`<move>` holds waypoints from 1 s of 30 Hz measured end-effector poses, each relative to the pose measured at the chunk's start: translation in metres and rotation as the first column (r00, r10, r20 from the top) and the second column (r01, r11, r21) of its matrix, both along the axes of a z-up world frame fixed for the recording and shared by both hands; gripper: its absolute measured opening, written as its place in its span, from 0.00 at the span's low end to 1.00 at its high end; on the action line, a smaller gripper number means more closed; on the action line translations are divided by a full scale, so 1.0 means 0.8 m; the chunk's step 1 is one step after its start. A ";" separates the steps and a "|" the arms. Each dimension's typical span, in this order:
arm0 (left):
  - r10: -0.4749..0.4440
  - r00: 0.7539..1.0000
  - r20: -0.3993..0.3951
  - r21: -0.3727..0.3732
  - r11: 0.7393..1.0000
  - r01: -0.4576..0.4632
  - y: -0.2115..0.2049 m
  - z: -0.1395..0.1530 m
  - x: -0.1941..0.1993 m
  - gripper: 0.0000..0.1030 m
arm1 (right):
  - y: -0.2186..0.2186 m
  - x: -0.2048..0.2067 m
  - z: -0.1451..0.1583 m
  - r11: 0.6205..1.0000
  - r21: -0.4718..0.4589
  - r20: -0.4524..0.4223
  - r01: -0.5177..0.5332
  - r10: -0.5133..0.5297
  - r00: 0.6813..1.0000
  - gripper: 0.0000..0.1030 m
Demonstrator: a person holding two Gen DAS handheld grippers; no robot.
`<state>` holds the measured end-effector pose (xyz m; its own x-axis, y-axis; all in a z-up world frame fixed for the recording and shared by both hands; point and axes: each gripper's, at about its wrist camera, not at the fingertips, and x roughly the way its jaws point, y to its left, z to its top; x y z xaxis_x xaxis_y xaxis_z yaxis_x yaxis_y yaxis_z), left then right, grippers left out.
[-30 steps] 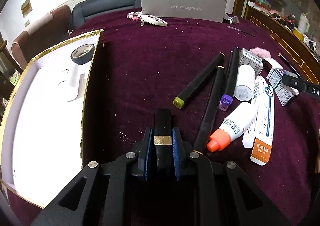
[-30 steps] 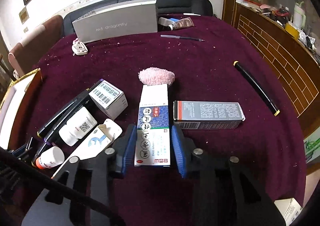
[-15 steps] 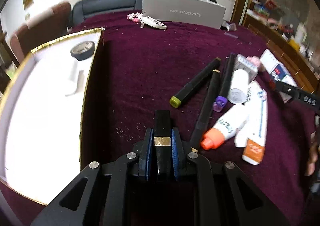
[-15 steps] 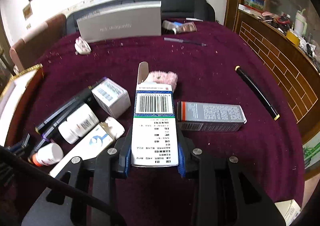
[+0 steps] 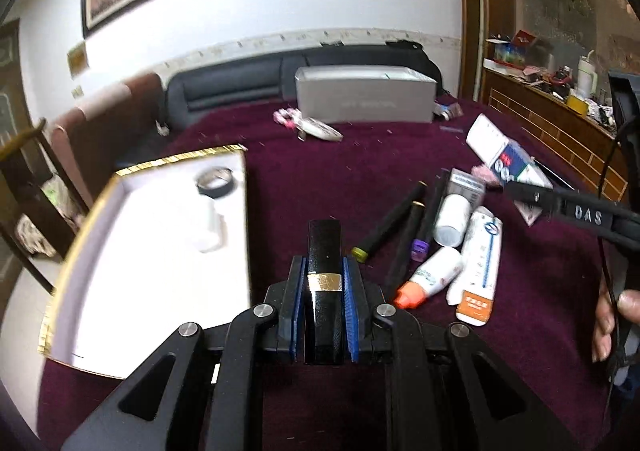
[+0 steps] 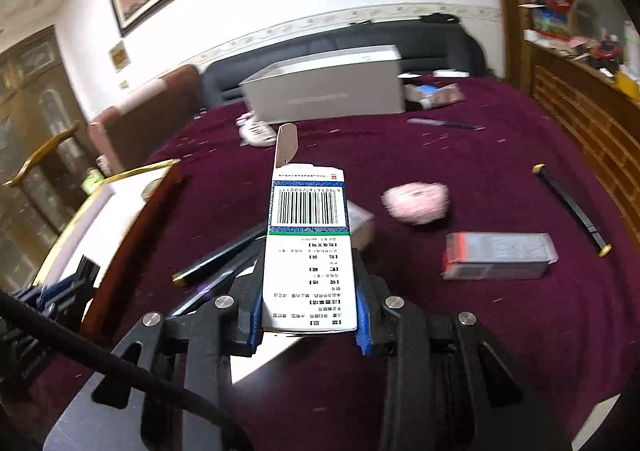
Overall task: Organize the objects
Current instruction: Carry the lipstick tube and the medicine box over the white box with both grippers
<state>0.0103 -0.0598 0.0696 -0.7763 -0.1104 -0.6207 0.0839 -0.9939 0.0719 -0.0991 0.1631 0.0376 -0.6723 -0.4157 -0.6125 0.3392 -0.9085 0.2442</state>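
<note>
Two objects are carried at once, so a collision over the gold-rimmed white box at the left of the frame is judged the main risk. The medicine carton, centre frame, is pinched low between the jaws of the right gripper; its open top flap could be snagged on the box rim. The black gold-banded tube, lower centre, is clamped lengthwise between the pressed jaws of the left gripper and could slide out forward.
</note>
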 end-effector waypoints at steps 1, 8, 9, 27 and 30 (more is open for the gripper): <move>0.011 1.000 -0.011 -0.007 1.000 -0.011 -0.003 0.003 0.003 0.14 | -0.006 0.003 -0.001 1.000 -0.006 0.005 -0.016 0.016 1.000 0.31; 0.105 0.992 -0.075 -0.067 0.992 -0.110 -0.040 0.009 0.022 0.14 | -0.053 0.023 0.000 0.994 -0.015 0.019 -0.107 0.107 0.994 0.31; 0.115 0.990 -0.078 -0.075 0.990 -0.121 -0.044 0.009 0.024 0.14 | -0.062 0.027 0.001 0.992 -0.017 0.023 -0.126 0.127 0.992 0.31; 0.290 0.945 -0.154 -0.118 0.944 -0.309 -0.140 0.002 0.046 0.14 | -0.216 0.067 0.017 0.932 0.084 0.020 -0.354 0.353 0.935 0.32; 0.305 0.941 -0.148 -0.112 0.940 -0.323 -0.151 -0.002 0.046 0.14 | -0.234 0.068 0.015 0.922 0.092 0.027 -0.376 0.375 0.926 0.32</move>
<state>0.0468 -0.1806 0.0676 -0.7600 -0.4356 -0.4823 0.4070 -0.8976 0.1693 -0.0444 -0.0242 0.0494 -0.4726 -0.5771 -0.6660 0.6585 -0.7335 0.1682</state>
